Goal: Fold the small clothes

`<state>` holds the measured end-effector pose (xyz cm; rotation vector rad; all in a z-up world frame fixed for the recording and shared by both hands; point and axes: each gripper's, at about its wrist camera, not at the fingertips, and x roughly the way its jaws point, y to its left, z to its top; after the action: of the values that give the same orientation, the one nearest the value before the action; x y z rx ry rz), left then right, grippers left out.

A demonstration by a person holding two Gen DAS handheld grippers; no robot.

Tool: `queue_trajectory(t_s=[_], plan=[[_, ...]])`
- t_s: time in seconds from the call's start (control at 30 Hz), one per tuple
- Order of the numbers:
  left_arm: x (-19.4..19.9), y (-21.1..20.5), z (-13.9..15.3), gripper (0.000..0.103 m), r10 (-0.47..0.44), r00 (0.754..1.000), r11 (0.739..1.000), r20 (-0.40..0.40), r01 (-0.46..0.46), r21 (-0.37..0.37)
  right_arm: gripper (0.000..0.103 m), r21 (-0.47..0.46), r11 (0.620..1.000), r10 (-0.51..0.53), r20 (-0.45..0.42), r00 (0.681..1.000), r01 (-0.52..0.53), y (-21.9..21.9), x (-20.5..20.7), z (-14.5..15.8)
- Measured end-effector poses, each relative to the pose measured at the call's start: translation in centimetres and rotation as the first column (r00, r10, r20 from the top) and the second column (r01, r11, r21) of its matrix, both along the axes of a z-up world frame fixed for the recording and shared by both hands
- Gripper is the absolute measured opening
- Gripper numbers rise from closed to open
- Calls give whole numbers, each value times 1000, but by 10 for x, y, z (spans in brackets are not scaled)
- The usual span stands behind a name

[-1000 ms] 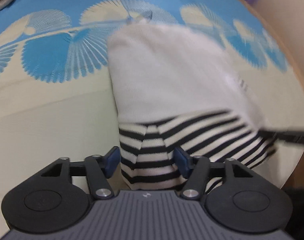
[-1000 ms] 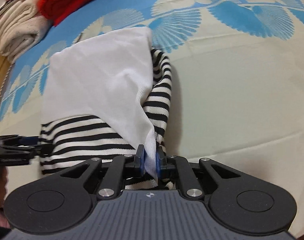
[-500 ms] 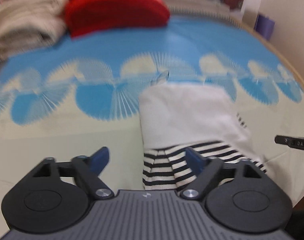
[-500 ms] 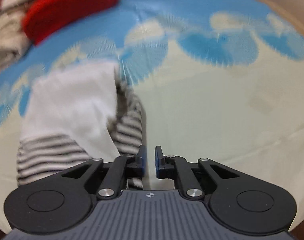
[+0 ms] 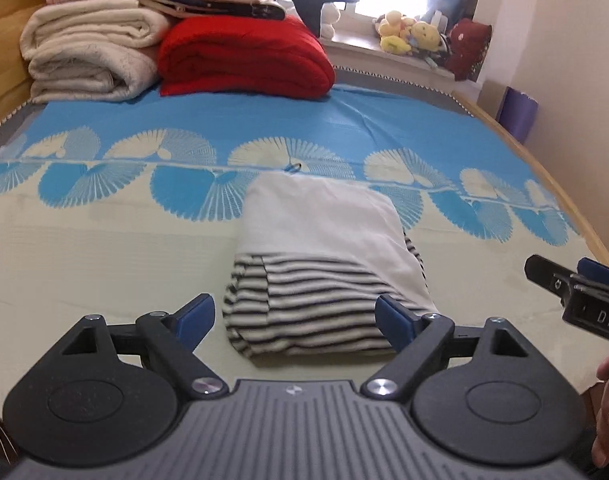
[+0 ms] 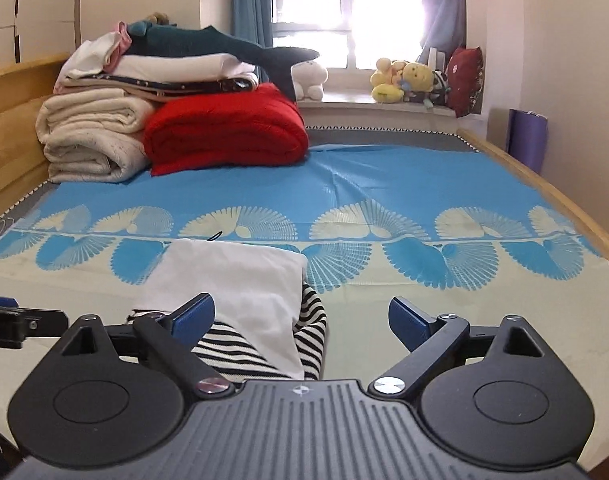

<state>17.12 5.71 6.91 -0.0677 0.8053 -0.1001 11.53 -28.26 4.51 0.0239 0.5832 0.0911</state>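
Lying folded on the bed point(image 5: 104, 264), the garment point(image 5: 324, 272) sits as a compact bundle near the front edge, white part on top and toward the far side, black/white striped part facing the cameras. L gripper point(image 5: 294, 318) hangs just in front of it, tongs spread wide w/ nothing between the blue pads; the striped end shows in the gap but isn't touched. R gripper point(image 6: 300, 320) is likewise spread, empty, off to the bundle's right side; in its view the garment point(image 6: 240, 300) sits low-left, partly hidden by the left finger.

Progress, judging by shape alone: the fold looks basically done – edges roughly squared, no sleeves trailing. The right side is a bit loose, w/ a striped layer bulging out under the white flap, so maybe a quick tidy or press is left. Can't tell if the underside is neat, since it's hidden.

What's probably left: set this piece aside, poss. by the stacked blankets point(image 6: 92, 140) & red quilt point(image 6: 228, 128) at the head of the bed. No other unfolded small clothes show in either view, so this may be the last one
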Motion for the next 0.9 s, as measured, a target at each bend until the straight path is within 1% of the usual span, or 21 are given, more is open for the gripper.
queue_trajectory(t_s=[0.07,0.2,0.3,0.43,0.67,0.77,0.9], plan=[[-6,-2,-6,91,11,1000,1000,-15,-11,12,98,7,1000,-26,-5,1000,26,-2,-9,2],[-14,-9,-15,91,13,999,1000,-47,-11,29,99,17,998,-60,-44,997,61,-1,-18,-1],[-10,-11,-21,91,7,998,999,-62,-4,37,102,-10,998,-55,-53,997,55,5,-24,-6],[-4,-14,-31,91,20,997,998,-77,-15,63,102,-23,999,-27,-93,995,24,11,-21,-13],[3,-12,-36,91,57,995,998,-80,-54,35,102,-20,999,-35,-171,985,32,20,-6,-25],[3,-11,-37,91,56,995,998,-87,-54,32,102,-12,1000,-22,-183,983,20,25,-4,-28],[2,-11,-38,91,43,995,999,-90,-40,32,102,-24,1000,-2,-189,982,-3,32,-3,-31]])
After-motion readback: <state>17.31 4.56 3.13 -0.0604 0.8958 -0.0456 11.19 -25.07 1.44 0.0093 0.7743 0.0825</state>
